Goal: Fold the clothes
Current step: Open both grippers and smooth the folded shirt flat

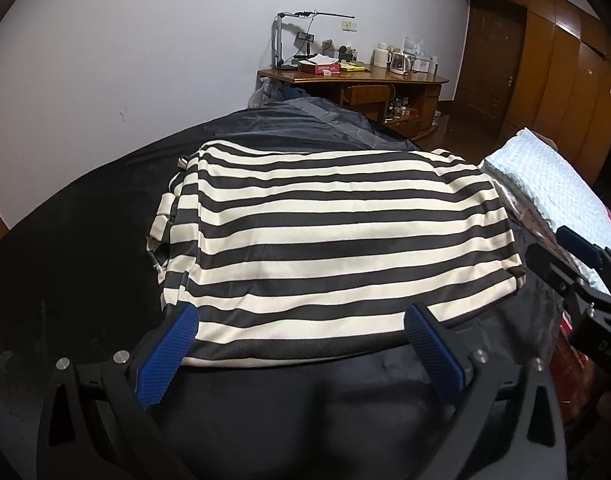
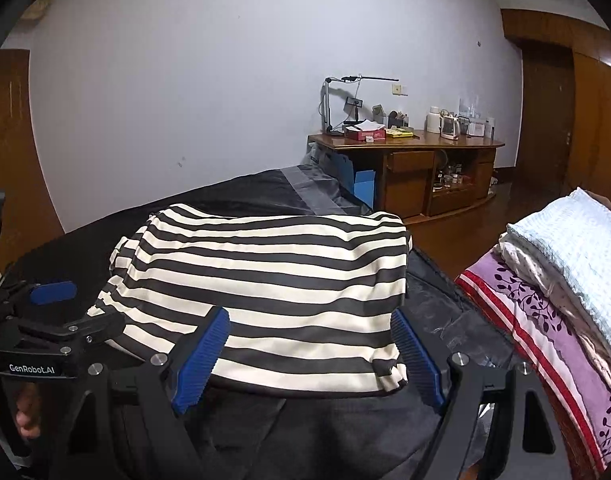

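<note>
A black-and-cream striped garment [image 1: 325,224] [image 2: 265,280] lies folded into a rough rectangle on the dark bedcover [image 1: 65,260] [image 2: 345,440]. My left gripper [image 1: 301,320] is open, its blue pads [image 1: 173,356] spread wide over the garment's near edge without pressing on it. My right gripper [image 2: 309,320] is open too, its pads [image 2: 417,360] standing either side of the garment's near right corner. Each gripper shows in the other's view: the right gripper [image 1: 549,244] at the garment's right side, the left gripper [image 2: 73,312] at its left. A hand [image 2: 25,416] holds the left gripper's handle.
A stack of folded linens sits at the right: a light blue towel [image 2: 577,240] [image 1: 545,176] on top and a purple floral blanket [image 2: 529,320] below. Beyond the bed stands a wooden desk [image 2: 405,148] with a lamp and kettle. Wooden wardrobe doors [image 1: 545,60] line the right.
</note>
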Action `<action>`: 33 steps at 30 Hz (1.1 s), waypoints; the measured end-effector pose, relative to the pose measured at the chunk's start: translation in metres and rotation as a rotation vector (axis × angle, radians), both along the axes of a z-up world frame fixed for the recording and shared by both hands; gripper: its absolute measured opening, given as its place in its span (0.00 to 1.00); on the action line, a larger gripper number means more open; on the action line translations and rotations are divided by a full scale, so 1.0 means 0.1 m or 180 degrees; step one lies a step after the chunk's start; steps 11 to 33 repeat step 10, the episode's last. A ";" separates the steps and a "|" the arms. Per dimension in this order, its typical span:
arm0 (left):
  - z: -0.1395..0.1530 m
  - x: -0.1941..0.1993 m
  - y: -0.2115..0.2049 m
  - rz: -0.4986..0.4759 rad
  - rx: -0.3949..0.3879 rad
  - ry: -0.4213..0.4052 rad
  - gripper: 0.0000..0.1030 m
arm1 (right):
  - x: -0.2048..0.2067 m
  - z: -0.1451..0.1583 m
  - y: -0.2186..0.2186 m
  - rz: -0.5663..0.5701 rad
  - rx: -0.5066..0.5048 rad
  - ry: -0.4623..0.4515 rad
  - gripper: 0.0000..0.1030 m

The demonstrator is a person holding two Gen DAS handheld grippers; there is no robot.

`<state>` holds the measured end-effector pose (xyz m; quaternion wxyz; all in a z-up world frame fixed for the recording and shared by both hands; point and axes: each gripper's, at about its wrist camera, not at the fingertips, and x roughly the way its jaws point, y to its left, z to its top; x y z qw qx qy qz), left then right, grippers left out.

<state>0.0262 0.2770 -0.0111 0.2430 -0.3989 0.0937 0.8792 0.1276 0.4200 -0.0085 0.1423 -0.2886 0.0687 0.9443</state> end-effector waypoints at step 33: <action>0.03 0.02 -0.19 0.0154 0.0062 0.0183 1.00 | -0.06 -0.05 -0.08 0.0042 0.0082 -0.0063 0.82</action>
